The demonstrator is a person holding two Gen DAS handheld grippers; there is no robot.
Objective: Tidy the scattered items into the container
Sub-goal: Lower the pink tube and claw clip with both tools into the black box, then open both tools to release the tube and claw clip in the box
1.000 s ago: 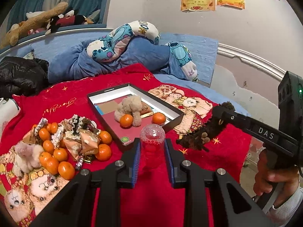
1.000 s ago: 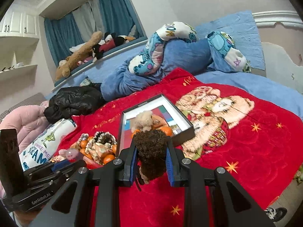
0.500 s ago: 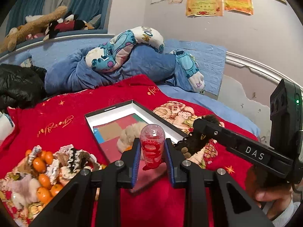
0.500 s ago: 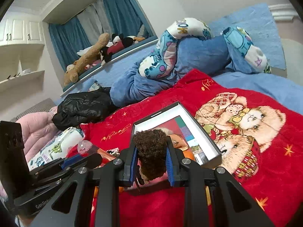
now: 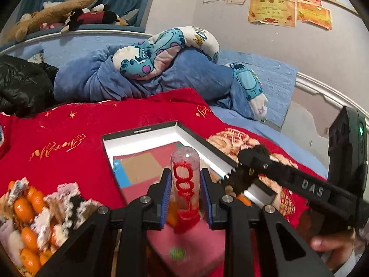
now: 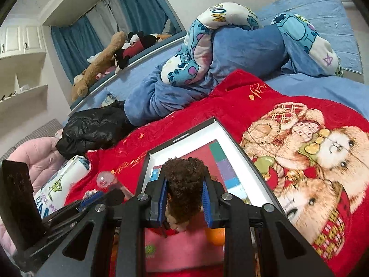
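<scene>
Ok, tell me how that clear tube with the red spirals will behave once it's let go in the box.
The clear tube looks like rigid plastic, so it should keep its shape in the left gripper. Being round and smooth, it will probably roll on the box floor if laid down. Stood on end, it is tall and narrow, so likely to tip.

A home bedroom: a bed (image 6: 322, 85) with a red blanket (image 5: 92, 124), stuffed toys (image 5: 57, 11) and blue curtains (image 6: 73, 43)

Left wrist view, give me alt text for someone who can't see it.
A hand-held gripper grips a clear bottle with a red wand inside, above a shallow open box on a red blanket. Oranges lie piled at left.
</scene>
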